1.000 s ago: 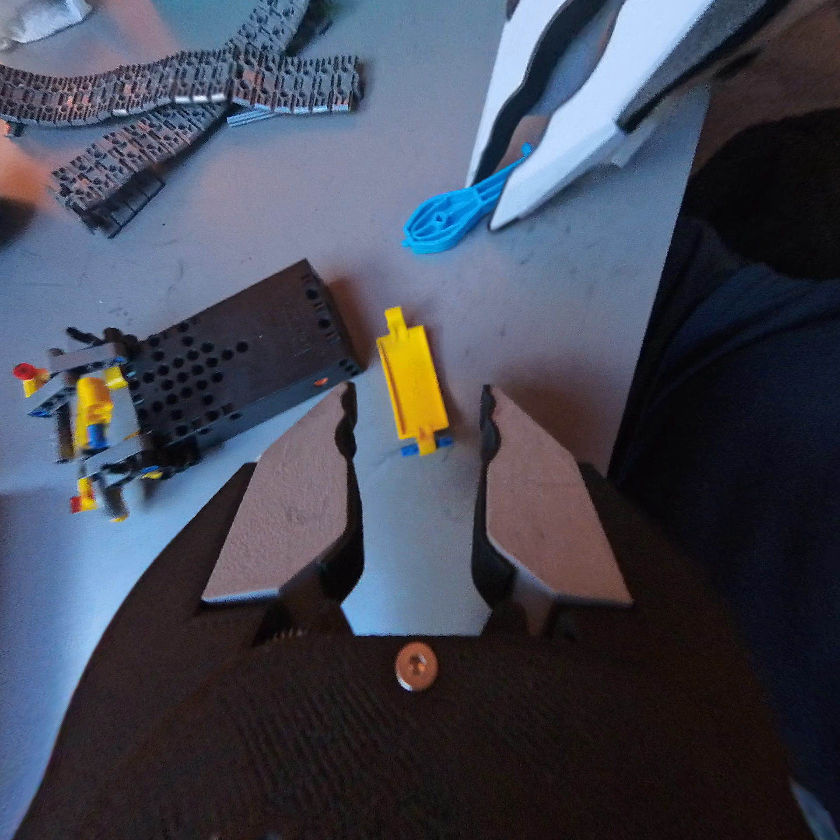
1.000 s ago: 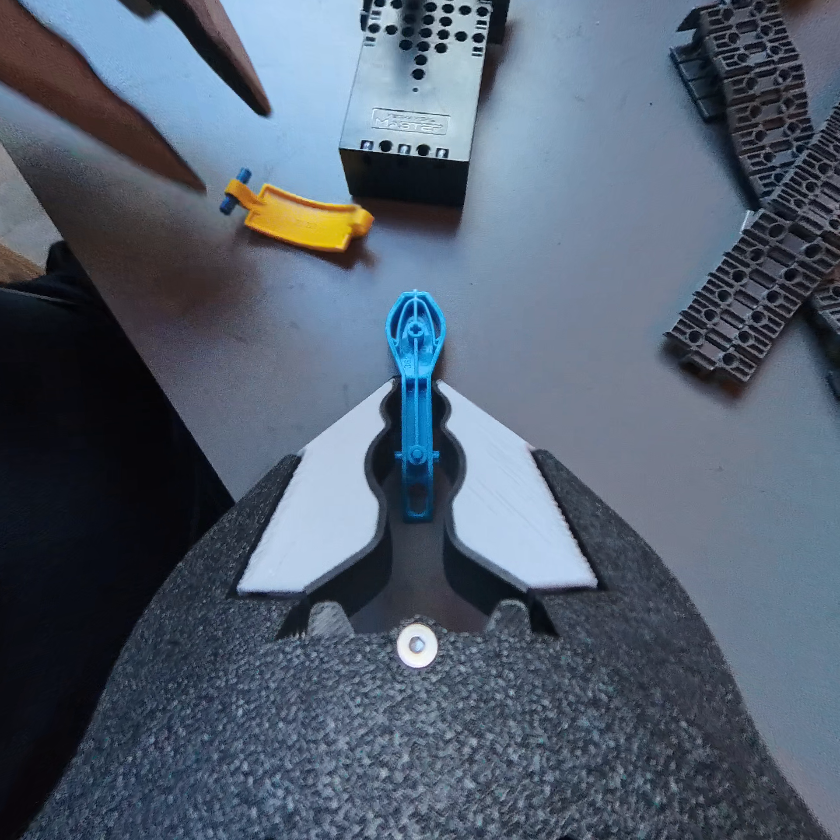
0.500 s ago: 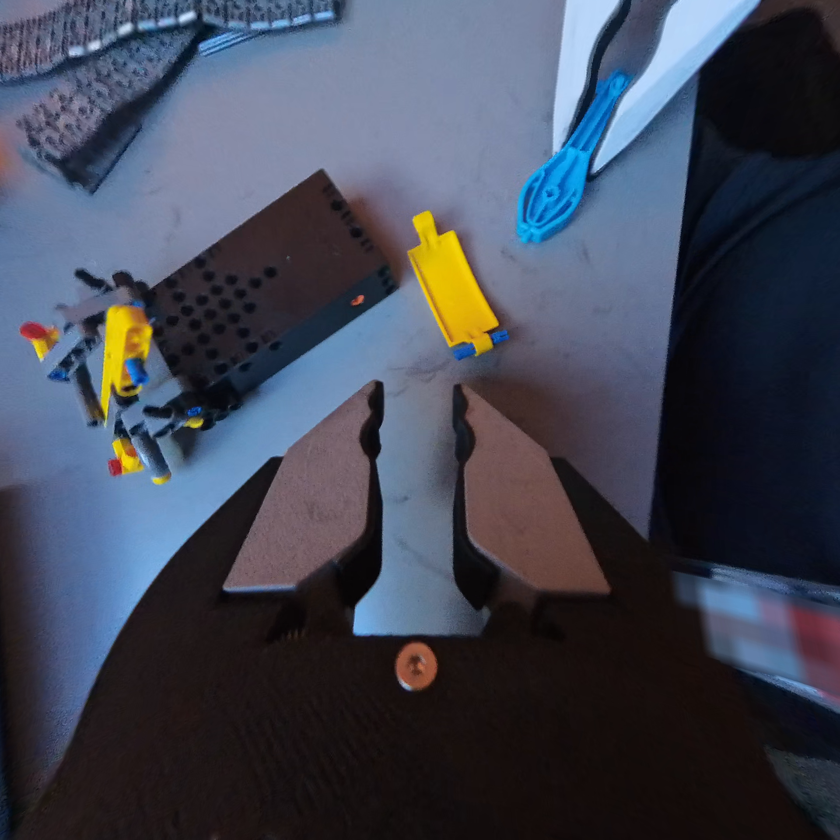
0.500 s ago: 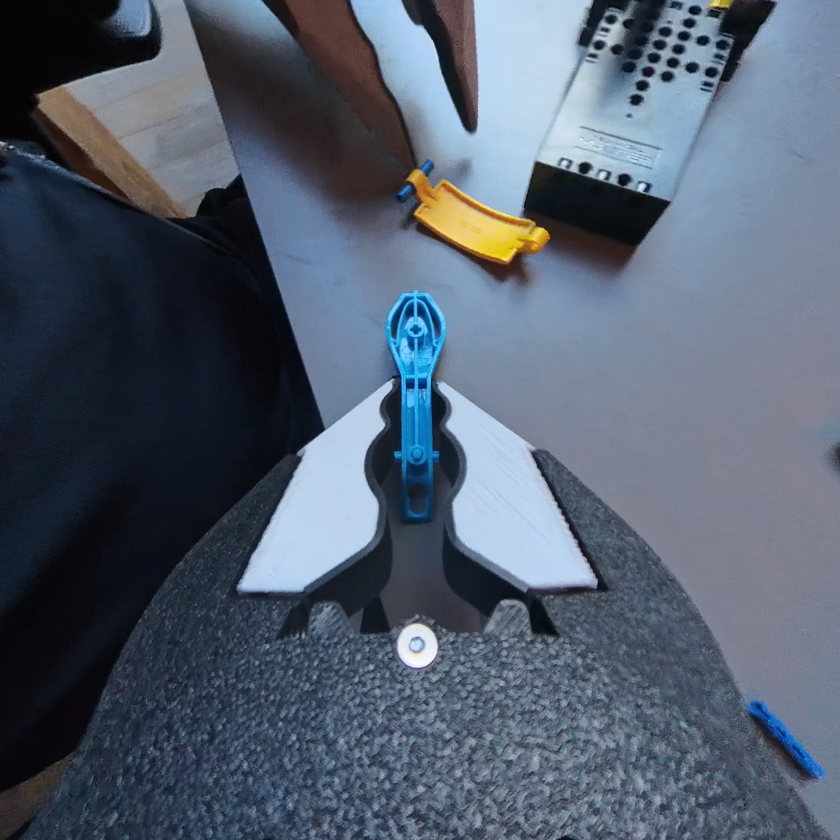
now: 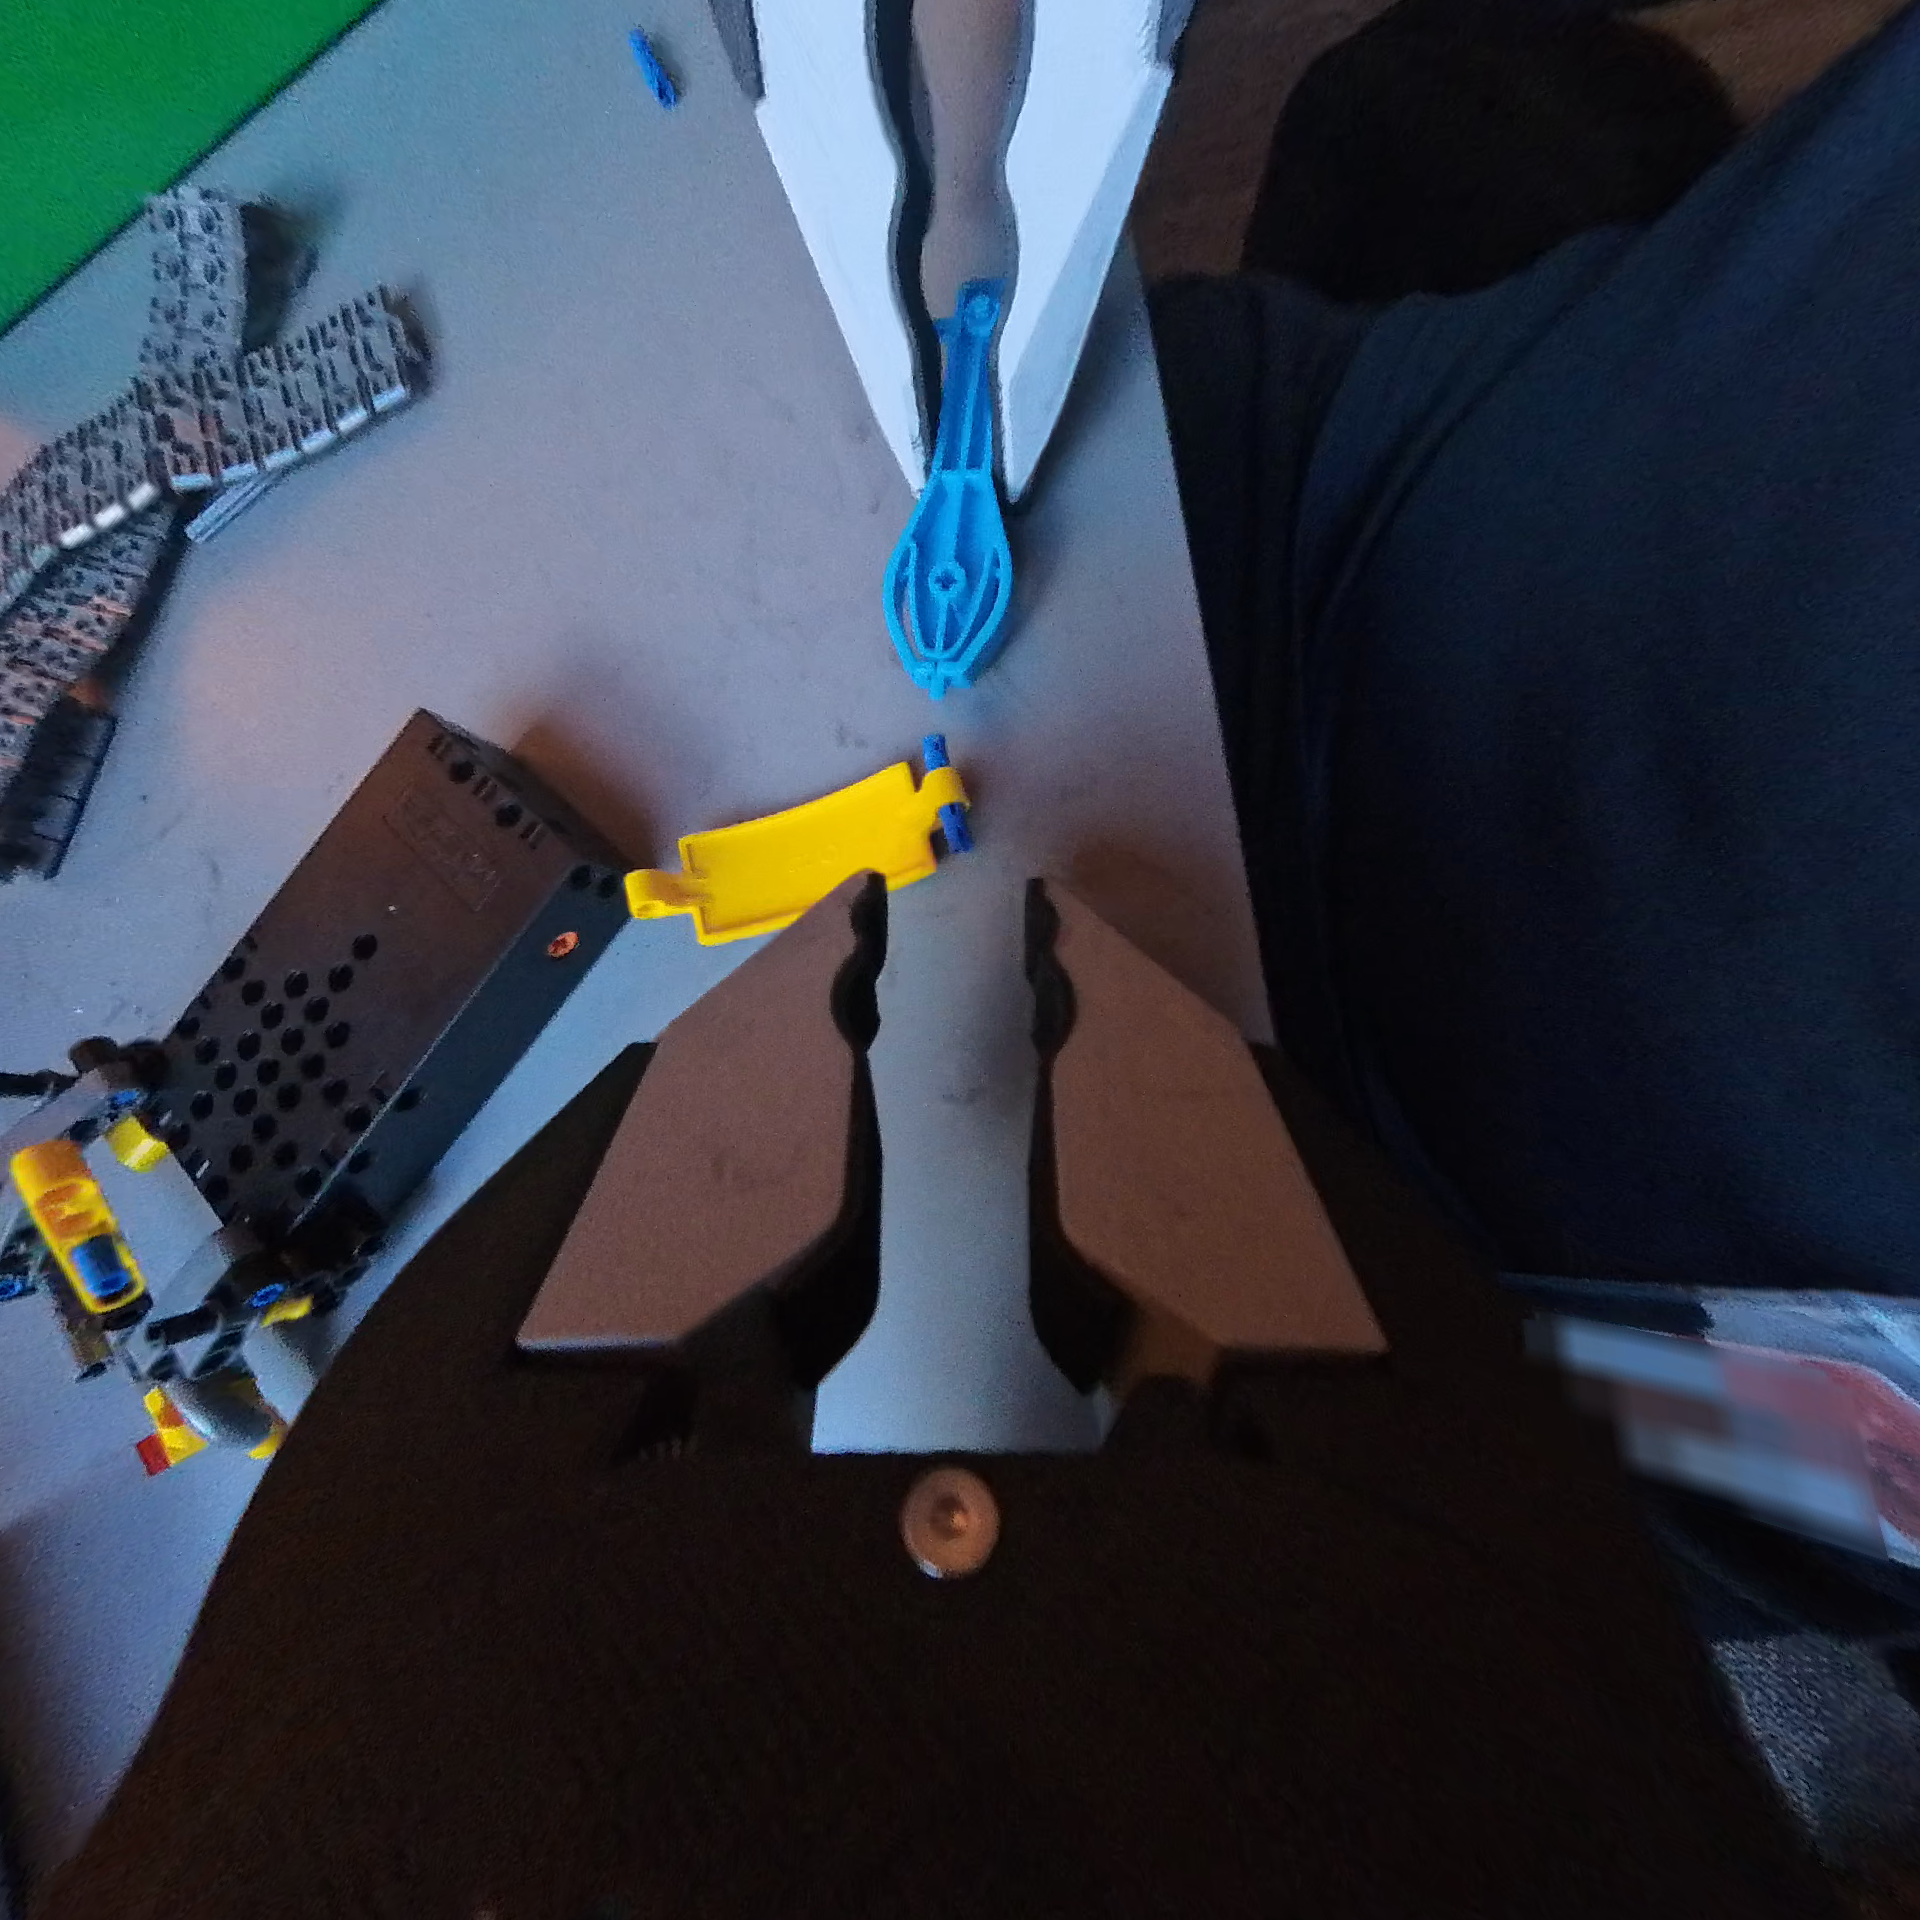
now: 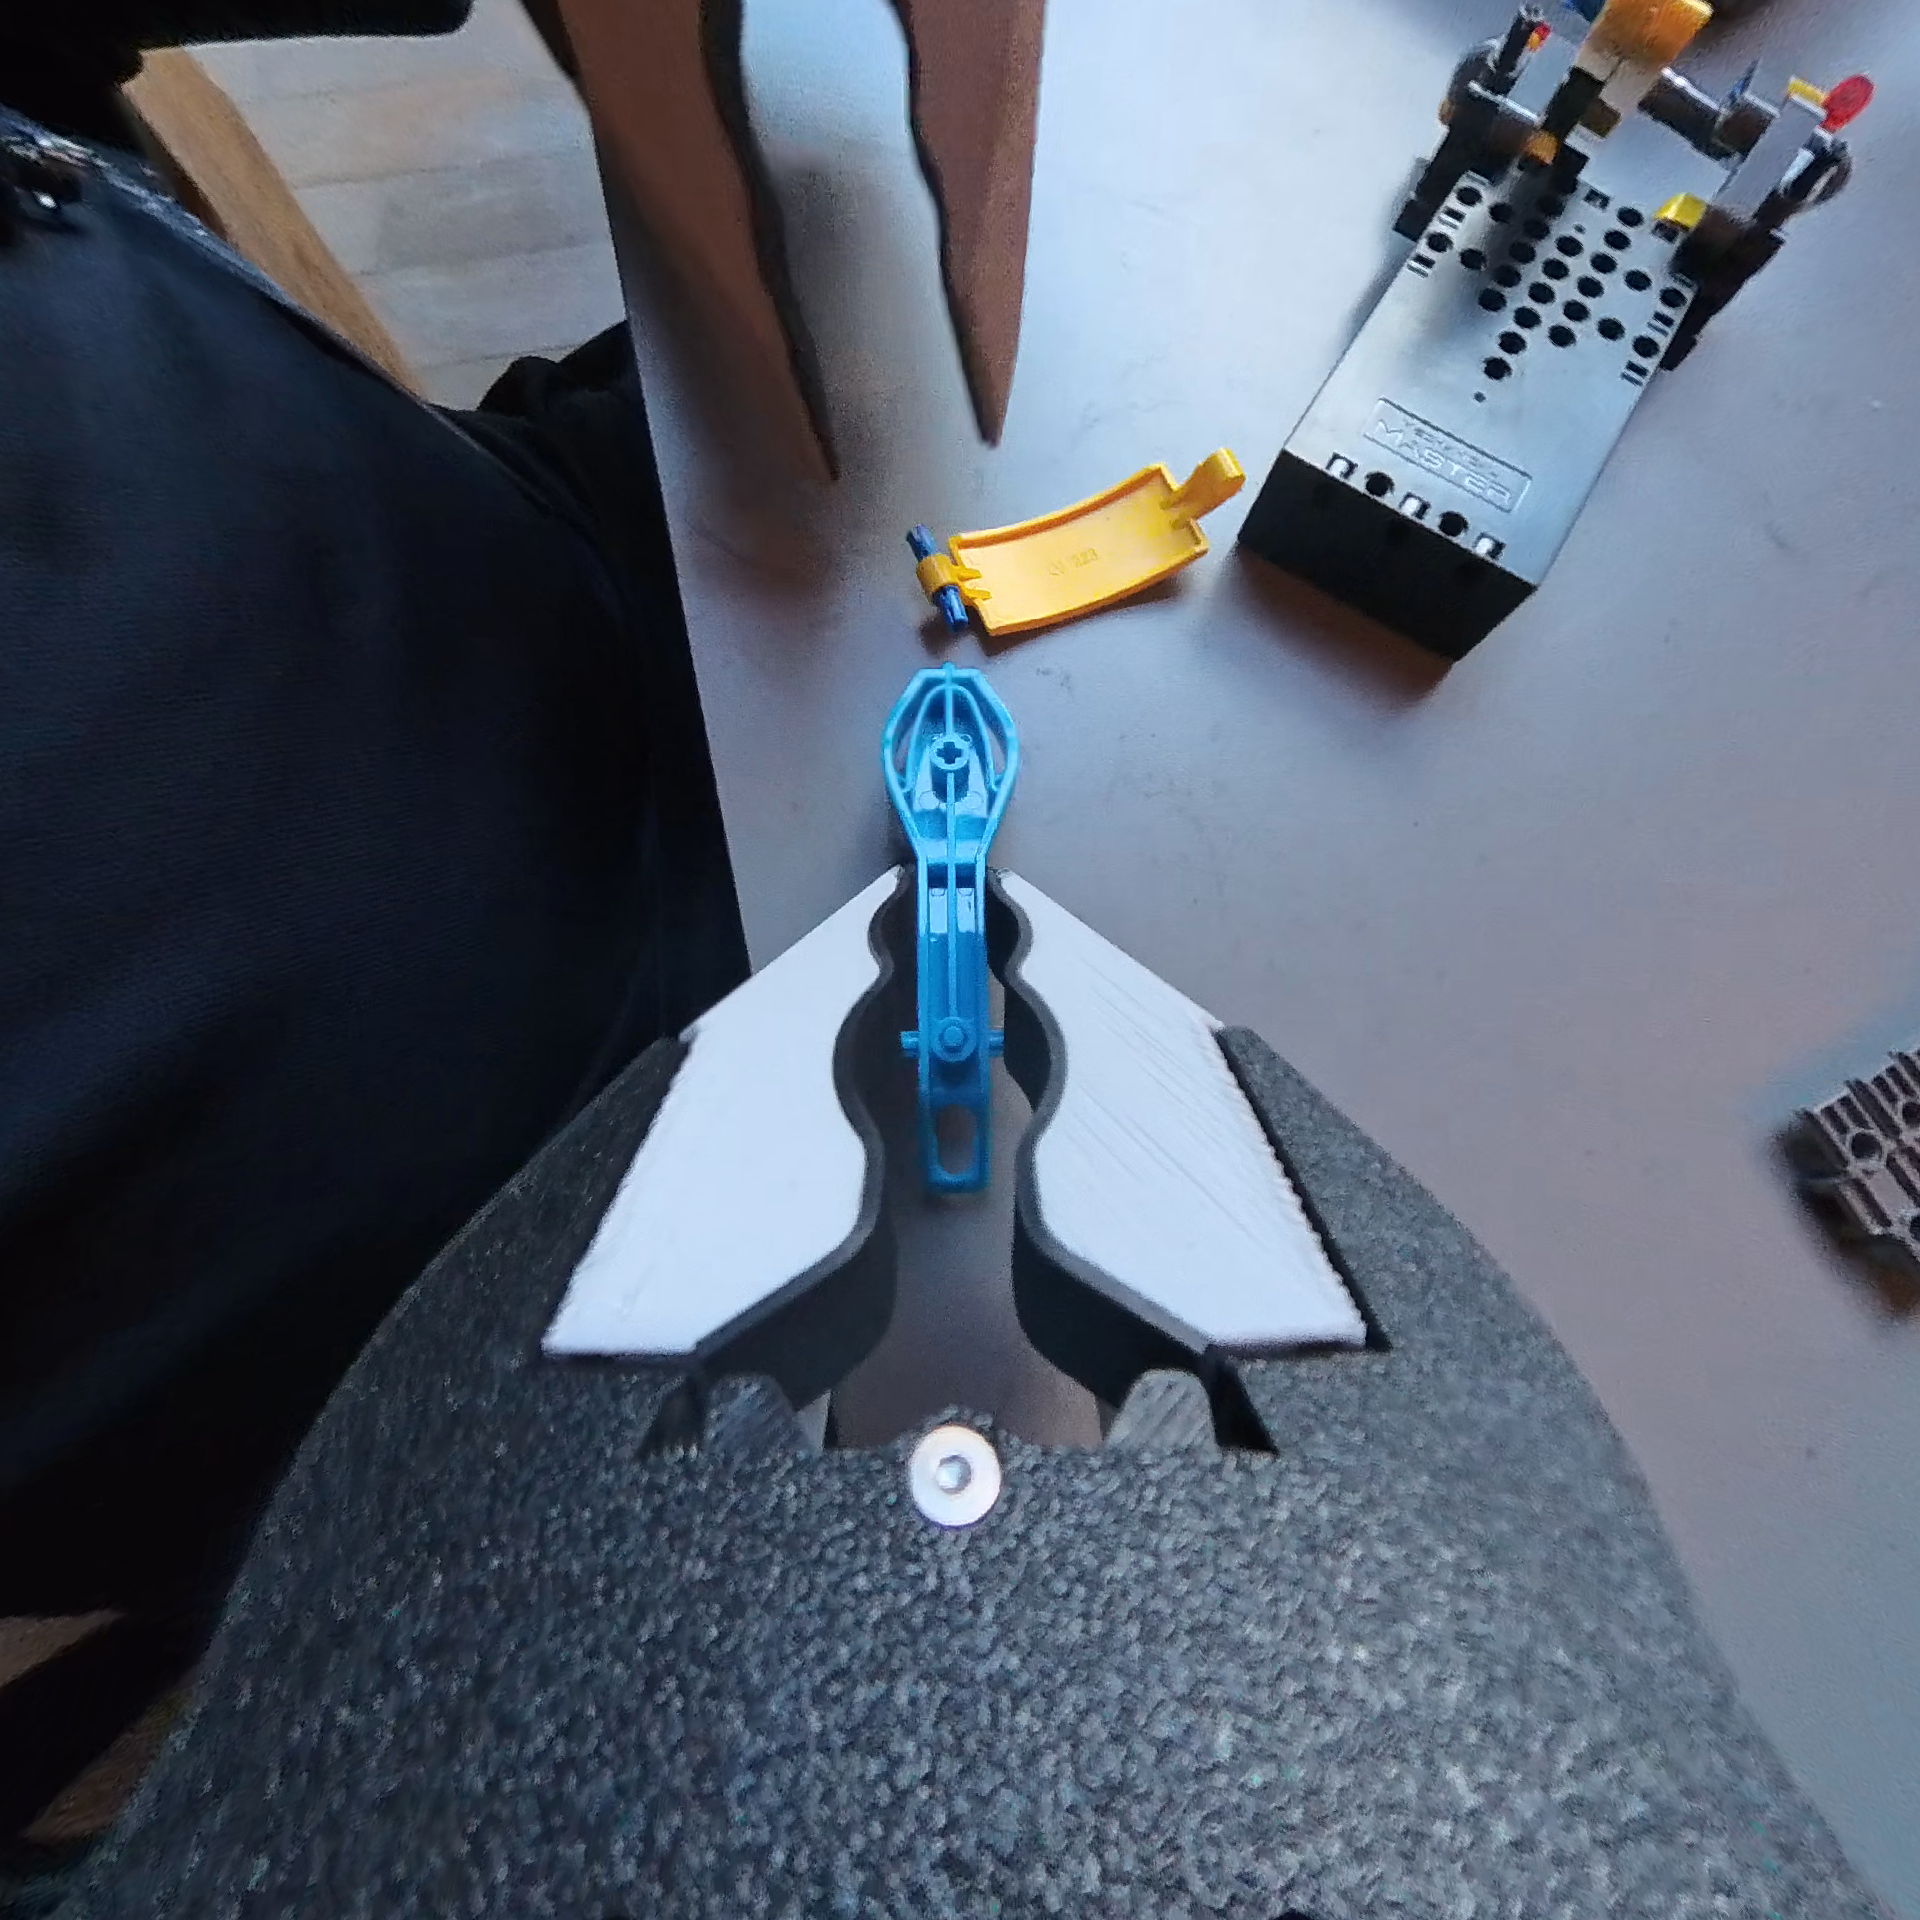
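Observation:
My right gripper (image 6: 948, 878), with white fingers, is shut on a blue plastic lever tool (image 6: 948, 821); its looped head sticks out past the fingertips, just above the grey table near its edge. It also shows in the left wrist view (image 5: 948, 582). A curved yellow panel with a blue pin (image 6: 1081, 556) lies flat just beyond the tool's tip and shows in the left wrist view (image 5: 805, 852) too. My left gripper (image 5: 954, 894), with brown fingers, is open and empty, its left fingertip over the panel's near edge. In the right wrist view it (image 6: 914, 447) points toward the panel.
A black perforated block (image 5: 343, 997) (image 6: 1455, 416) with a small yellow and grey brick assembly (image 5: 104, 1268) lies left of the panel. Grey track links (image 5: 156, 436) lie farther off. A small blue pin (image 5: 652, 64) lies beyond. The table edge and a person's dark clothing (image 5: 1558, 727) are close by. One gripper's finger ends stand about 8 cm off the other's.
My left gripper has swung so the yellow panel now lies crosswise at its fingertips. My right gripper with the blue tool has turned to point at the panel's pin end.

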Demonstrator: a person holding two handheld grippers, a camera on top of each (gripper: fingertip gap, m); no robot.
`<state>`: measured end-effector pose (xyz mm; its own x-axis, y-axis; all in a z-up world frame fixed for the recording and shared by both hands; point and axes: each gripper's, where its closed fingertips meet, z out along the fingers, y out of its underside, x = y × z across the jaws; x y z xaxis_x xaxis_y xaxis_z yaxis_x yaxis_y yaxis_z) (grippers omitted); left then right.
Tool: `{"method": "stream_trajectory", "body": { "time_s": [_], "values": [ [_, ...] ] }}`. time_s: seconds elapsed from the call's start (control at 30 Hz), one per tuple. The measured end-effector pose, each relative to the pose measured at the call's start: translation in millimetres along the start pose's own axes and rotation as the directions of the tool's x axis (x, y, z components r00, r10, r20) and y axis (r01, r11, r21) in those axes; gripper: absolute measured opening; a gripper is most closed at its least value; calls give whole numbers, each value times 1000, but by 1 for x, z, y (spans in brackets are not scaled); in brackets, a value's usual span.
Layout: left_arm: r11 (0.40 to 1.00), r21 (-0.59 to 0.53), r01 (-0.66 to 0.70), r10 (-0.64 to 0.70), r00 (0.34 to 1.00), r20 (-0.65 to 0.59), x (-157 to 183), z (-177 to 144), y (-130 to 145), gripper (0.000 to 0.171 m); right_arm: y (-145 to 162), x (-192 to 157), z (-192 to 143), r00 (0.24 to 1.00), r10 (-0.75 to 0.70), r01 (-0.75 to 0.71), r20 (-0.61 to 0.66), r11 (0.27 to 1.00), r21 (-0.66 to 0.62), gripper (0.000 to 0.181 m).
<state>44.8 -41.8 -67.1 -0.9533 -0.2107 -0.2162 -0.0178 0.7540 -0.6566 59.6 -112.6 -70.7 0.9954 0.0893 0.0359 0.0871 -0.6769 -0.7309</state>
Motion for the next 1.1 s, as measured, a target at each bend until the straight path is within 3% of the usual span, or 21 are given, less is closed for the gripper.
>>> {"method": "stream_trajectory", "body": {
  "time_s": [0.1,0.2,0.3,0.43,0.6,0.73,0.9,1.1],
  "values": [
    [997,64,-41,39,999,29,-5,-11,-10,28,-1,2,0,998,-54,54,11,998,12,10],
    [996,44,-78,76,996,44,-8,-7,-9,40,4,4,4,995,-93,93,26,996,-16,10],
    [983,17,-185,184,982,50,-12,3,-3,34,2,7,6,993,-112,113,43,994,-11,10],
    [968,26,-249,248,968,49,-25,-4,-11,11,2,7,7,990,-124,125,64,992,-6,10],
    [948,-54,-313,314,949,11,-33,-7,-8,20,2,6,7,989,-129,130,72,992,0,10],
    [953,-69,-296,297,955,4,-38,0,3,21,2,6,6,988,-132,132,78,991,5,10],
    [943,-45,-331,329,944,-39,-30,5,1,19,3,6,5,985,-148,148,86,989,9,10],
    [947,-46,-318,317,948,-33,-45,-3,-8,15,3,9,5,988,-134,134,73,991,9,10]
  ]
}}
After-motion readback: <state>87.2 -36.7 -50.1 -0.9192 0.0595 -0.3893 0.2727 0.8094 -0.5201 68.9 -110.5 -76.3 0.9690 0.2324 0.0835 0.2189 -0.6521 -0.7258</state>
